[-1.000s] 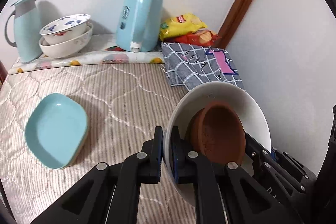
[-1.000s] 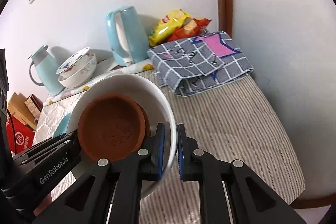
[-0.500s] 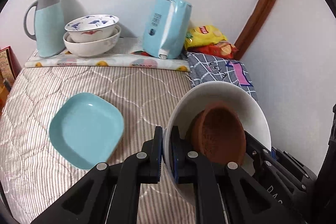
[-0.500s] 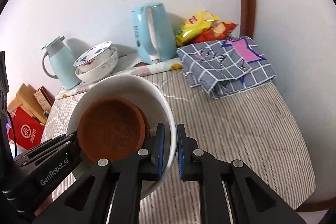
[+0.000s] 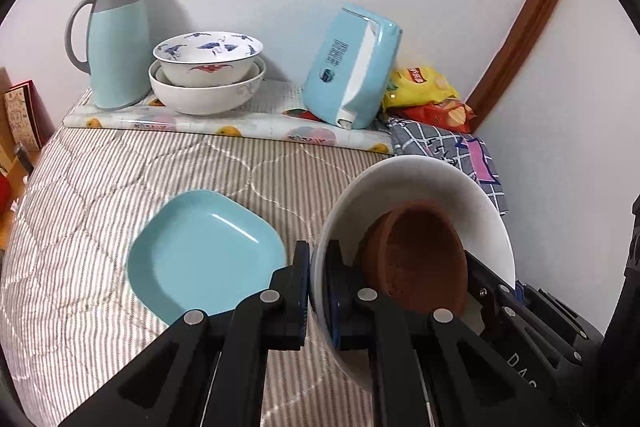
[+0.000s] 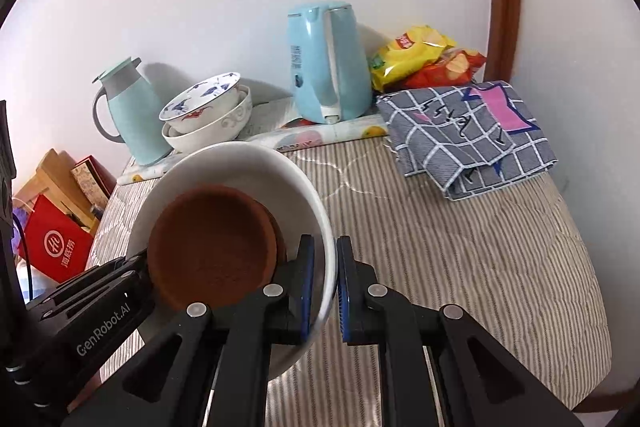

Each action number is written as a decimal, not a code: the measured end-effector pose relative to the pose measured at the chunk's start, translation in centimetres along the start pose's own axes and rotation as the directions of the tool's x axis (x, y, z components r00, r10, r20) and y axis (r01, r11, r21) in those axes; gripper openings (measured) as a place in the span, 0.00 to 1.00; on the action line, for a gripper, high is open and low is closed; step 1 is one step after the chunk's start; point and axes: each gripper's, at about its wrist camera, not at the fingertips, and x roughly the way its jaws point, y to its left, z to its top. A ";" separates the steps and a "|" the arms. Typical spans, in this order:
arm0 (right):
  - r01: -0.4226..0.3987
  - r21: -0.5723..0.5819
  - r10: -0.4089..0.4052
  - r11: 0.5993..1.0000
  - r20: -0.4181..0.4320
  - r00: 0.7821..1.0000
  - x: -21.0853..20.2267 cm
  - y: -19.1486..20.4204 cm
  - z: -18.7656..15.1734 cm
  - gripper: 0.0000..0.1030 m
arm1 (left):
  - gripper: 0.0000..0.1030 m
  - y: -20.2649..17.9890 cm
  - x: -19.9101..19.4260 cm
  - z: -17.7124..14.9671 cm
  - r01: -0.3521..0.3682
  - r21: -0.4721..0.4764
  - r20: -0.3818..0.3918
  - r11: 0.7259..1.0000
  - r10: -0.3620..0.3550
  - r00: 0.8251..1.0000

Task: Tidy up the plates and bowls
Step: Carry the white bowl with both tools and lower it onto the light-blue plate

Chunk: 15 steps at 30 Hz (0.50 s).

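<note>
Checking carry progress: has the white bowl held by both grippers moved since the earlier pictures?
Yes. The white bowl has shifted left across the bed: in the left wrist view the teal plate on the quilt now lies much nearer its rim.

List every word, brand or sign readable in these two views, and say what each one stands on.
"GenRobot.AI": side of the left gripper, seen in the right wrist view.
"DAS", cut off: body of the right gripper, left wrist view.
Lay's logo: yellow chip bag, small but recognisable.
White circle logo with Chinese characters: red bag; characters too small to read.
Printed label on the blue kettle: too small to read.
</note>
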 end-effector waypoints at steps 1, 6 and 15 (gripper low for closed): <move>-0.003 0.003 0.003 1.000 -0.002 1.000 0.1 0.2 0.0 0.10 | 0.08 0.3 0.0 0.1 -0.001 -0.002 0.000 1.000 0.001 1.000; -0.013 -0.004 0.013 1.000 -0.009 1.000 1.0 1.7 0.2 0.10 | 0.08 1.9 0.1 0.5 -0.010 -0.012 0.000 1.000 0.010 1.000; -0.028 -0.030 0.028 0.999 -0.021 0.999 2.5 4.4 0.6 0.10 | 0.08 4.8 0.4 1.0 -0.021 -0.039 -0.001 0.999 0.021 1.000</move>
